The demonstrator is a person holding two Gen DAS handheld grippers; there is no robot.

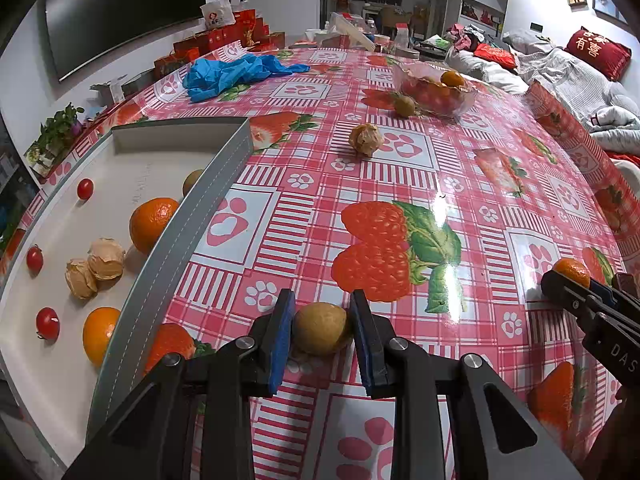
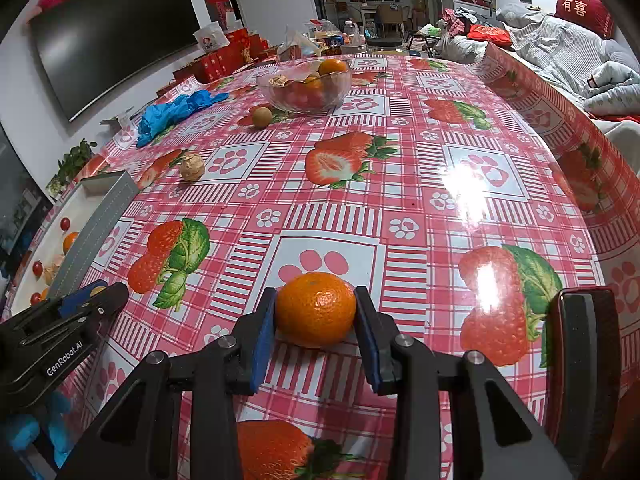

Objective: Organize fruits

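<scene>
Squeezing a small brown fruit (image 1: 322, 334), the left hand-held gripper (image 1: 322, 336), right hand-held gripper (image 2: 316, 312) clenched on a mandarin (image 2: 316, 309), both low over the desk (image 2: 400, 200), white tray (image 1: 60, 360) beside.

Tray (image 1: 224, 168) left on table (image 1: 460, 184), fruits inside; bowl (image 1: 436, 88) far behind; husked fruit (image 1: 366, 140) between

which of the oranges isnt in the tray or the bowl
The orange clamped between the right gripper pads, low over the tablecloth. The others sit in the white tray or glass bowl.
</scene>
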